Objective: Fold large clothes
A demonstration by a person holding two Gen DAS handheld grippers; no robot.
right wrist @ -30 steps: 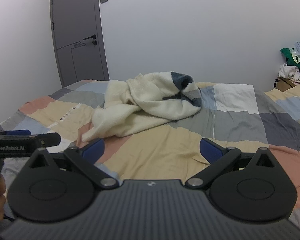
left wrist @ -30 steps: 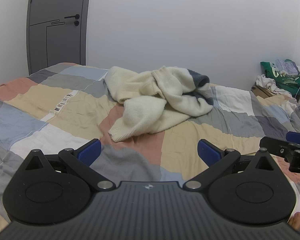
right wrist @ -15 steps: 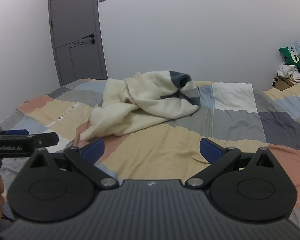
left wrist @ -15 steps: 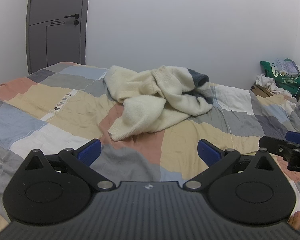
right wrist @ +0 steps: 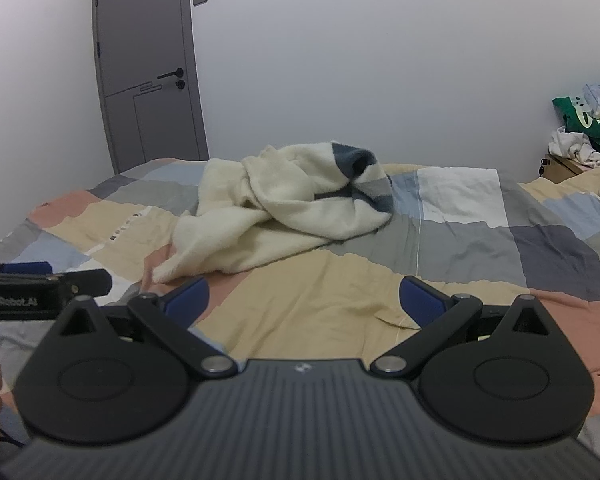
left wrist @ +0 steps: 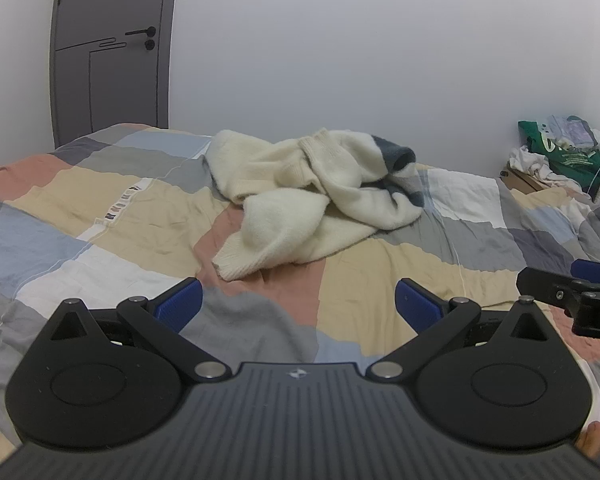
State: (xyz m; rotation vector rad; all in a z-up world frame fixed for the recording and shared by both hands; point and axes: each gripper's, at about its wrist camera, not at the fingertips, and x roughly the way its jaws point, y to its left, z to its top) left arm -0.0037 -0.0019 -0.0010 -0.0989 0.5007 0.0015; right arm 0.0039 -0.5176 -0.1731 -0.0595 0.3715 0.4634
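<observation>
The left gripper [left wrist: 296, 304] is hovering low over the near part of the bed [left wrist: 60, 208] with its blue pads [left wrist: 178, 304] spread wide and nothing between them, and the right gripper [right wrist: 302, 302] is sitting just beside it, equally wide and equally empty, each one showing at the edge of the other's view. Both are pointing level and forward along the patchwork cover, side by side, with a person's fingertips just peeking in at the lower corner of the left view. Ahead of them, well apart from either gripper, the cream sweater [left wrist: 312, 200] is lying in a crumpled heap toward the far middle of the bed, a sleeve twisted over the body and a dark blue and grey striped part [right wrist: 360, 176] bunching at its far right. It is looking thick, fluffy and soft, so I am judging it light for its bulk, floppy, and likely to sag and drag on the cover rather than slide cleanly. The ribbed hem end [left wrist: 230, 268] trailing nearest on the left is looking like the firmest place to pinch, and the knit cuff [left wrist: 320, 146] up top another; gripping loose pile alone may be slipping. Beyond, a grey door [left wrist: 108, 52] and a pile of bags [left wrist: 560, 152] at the far right are standing clear.
</observation>
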